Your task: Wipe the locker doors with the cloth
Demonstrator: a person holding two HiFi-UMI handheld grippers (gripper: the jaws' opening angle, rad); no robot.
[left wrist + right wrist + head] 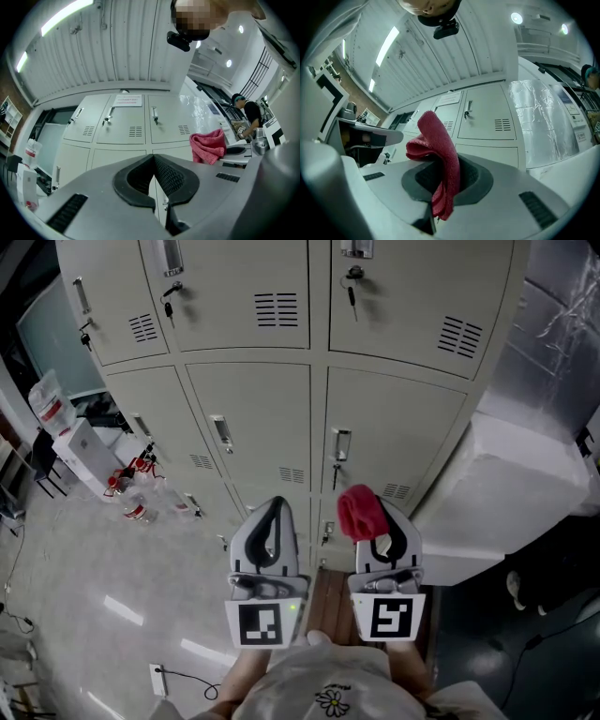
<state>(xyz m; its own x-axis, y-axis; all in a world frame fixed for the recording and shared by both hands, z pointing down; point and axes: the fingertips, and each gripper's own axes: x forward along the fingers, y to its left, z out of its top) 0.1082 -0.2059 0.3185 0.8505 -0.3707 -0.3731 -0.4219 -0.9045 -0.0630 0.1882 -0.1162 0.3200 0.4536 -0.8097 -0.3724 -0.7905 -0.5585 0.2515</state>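
Facing the locker doors [248, 427], right gripper [384, 523] fingers clamped on red cloth [357, 512], left gripper [273, 514] fingers closed empty; bottles [132, 495] far-left.

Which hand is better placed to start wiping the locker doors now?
Right, likely. The right tongs are shut on the red cloth, held up toward the locker doors. The left tongs are shut with nothing between them.
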